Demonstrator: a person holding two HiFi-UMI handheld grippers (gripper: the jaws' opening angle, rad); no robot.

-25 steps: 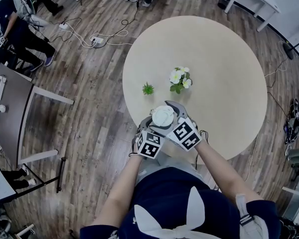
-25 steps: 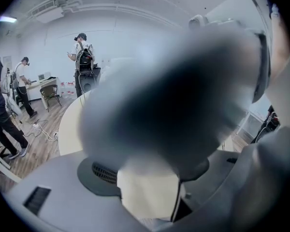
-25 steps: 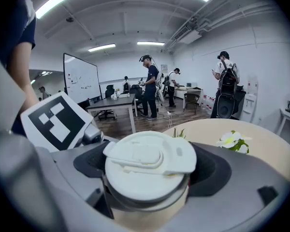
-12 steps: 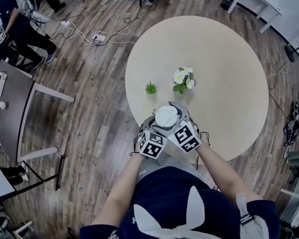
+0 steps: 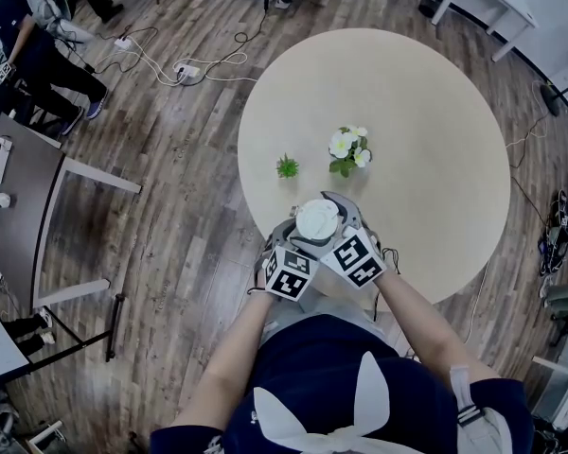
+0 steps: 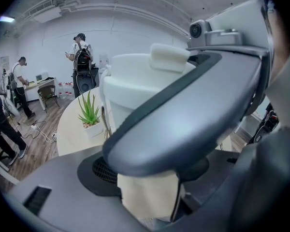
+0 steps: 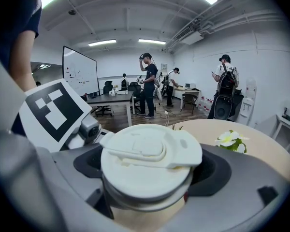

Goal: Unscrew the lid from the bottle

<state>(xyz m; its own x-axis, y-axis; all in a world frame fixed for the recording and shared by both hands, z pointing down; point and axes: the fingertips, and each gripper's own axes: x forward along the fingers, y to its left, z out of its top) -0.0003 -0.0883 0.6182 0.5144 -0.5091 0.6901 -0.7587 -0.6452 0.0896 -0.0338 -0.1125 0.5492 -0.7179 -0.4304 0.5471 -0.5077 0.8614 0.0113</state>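
Observation:
A cream bottle [image 6: 149, 197] with a white flip-top lid [image 5: 316, 220] is held upright over the near edge of the round table [image 5: 426, 93]. My left gripper [image 5: 298, 242] is shut on the bottle's body, low down. Higher up, my right gripper [image 5: 331, 223] is shut on the lid [image 7: 150, 153], with a jaw on either side of its rim. In the left gripper view, one grey jaw of the right gripper crosses in front of the bottle, and the lid [image 6: 145, 83] shows above it. The foot of the bottle is hidden.
A small pot of white flowers [image 5: 347, 149] and a small green plant [image 5: 286, 166] stand on the table beyond the bottle. To the left is a dark desk [image 5: 19, 216], with cables [image 5: 185, 69] on the wood floor. Several people stand in the room behind.
Both grippers keep the same hold. The bottle and grippers have shifted only a little to the right in the head view, and the right gripper's marker cube has moved slightly.

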